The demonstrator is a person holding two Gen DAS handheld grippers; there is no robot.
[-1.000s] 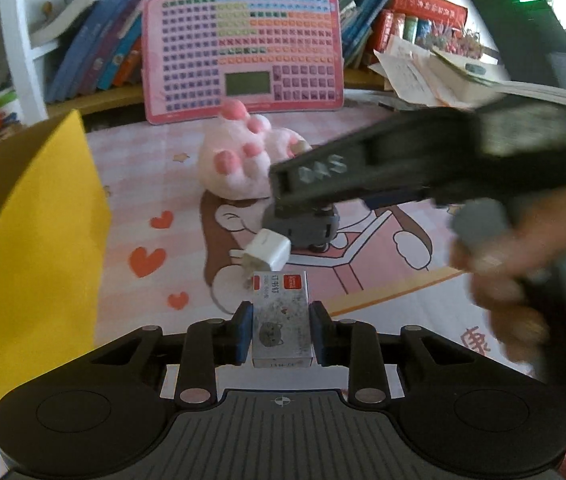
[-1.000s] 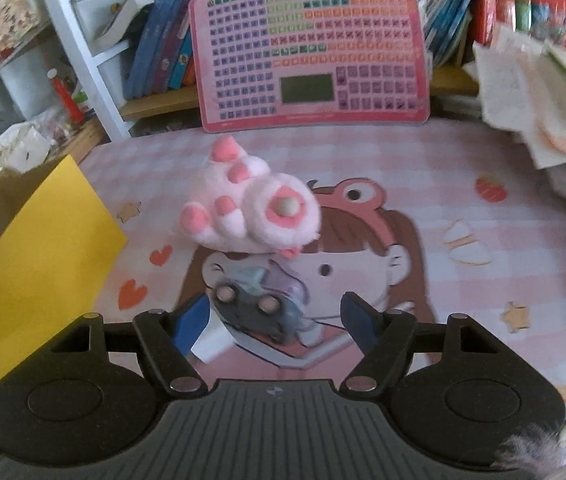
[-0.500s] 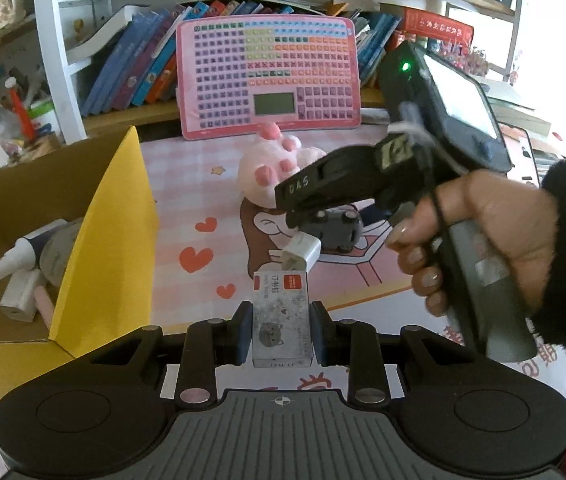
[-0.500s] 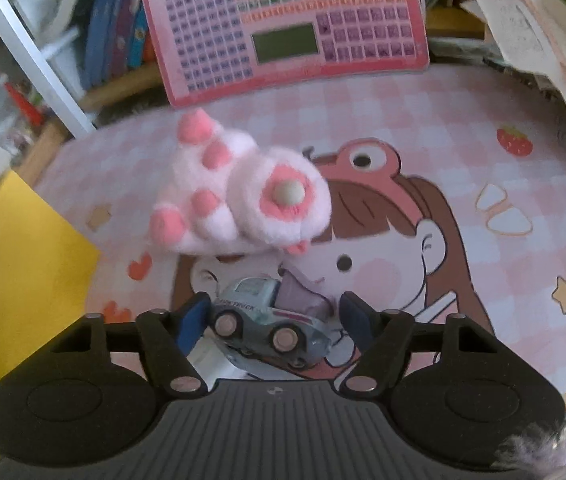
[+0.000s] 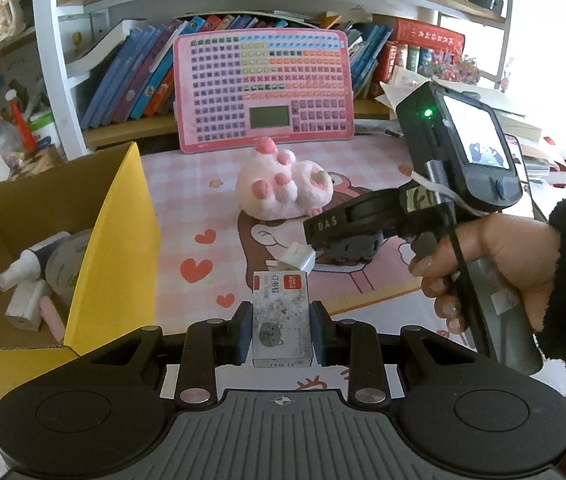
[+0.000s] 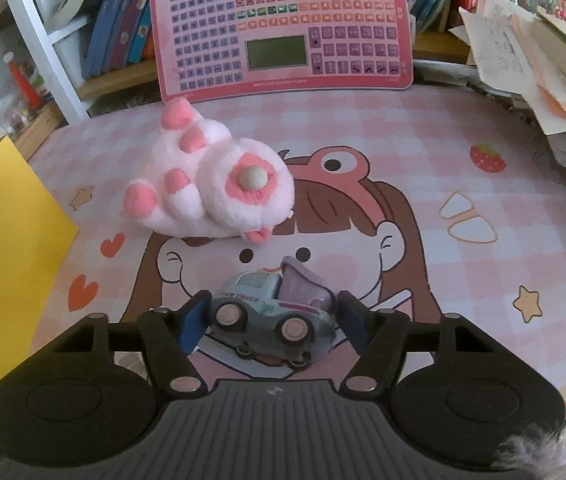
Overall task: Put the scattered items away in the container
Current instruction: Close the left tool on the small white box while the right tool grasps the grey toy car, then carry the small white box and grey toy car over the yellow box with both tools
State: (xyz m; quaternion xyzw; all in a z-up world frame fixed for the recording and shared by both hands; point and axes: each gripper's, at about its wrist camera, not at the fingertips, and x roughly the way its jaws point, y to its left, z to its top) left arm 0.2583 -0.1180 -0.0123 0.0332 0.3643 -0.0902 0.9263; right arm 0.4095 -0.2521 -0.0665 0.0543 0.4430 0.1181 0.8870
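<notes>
Since a second ago the left view has pulled back and up: the yellow-flapped cardboard box (image 5: pixel 43 264) now shows its inside, with a spray bottle (image 5: pixel 33 258) and other small items lying in it, where before only the flap showed. The right gripper (image 6: pixel 269 320) has closed in on the toy truck (image 6: pixel 271 318); both pads now sit against its ends, the left pad on the nose, the right pad by the purple tipper bed, so it is clamped on the truck, which is still low over the bench (image 6: pixel 463 280). Truck's long axis runs left-right across the jaws, side wheels facing the camera, "FUN TRUCK" readable on the door. The left gripper (image 5: pixel 282 332) is clenched on a small staple box (image 5: pixel 281 316), held up clear of the mat, long axis pointing forward along the fingers, red label at the far end with Chinese characters, a grey cat print near the camera. From the left view the right gripper's arm reads "DAS" and its green LED is lit. A white charger plug (image 5: pixel 297 258) lies just beyond the staple box, beside the truck. The pink plush paw (image 6: pixel 207 196) sits further back, in front of the pink keyboard toy (image 6: pixel 283 28).
</notes>
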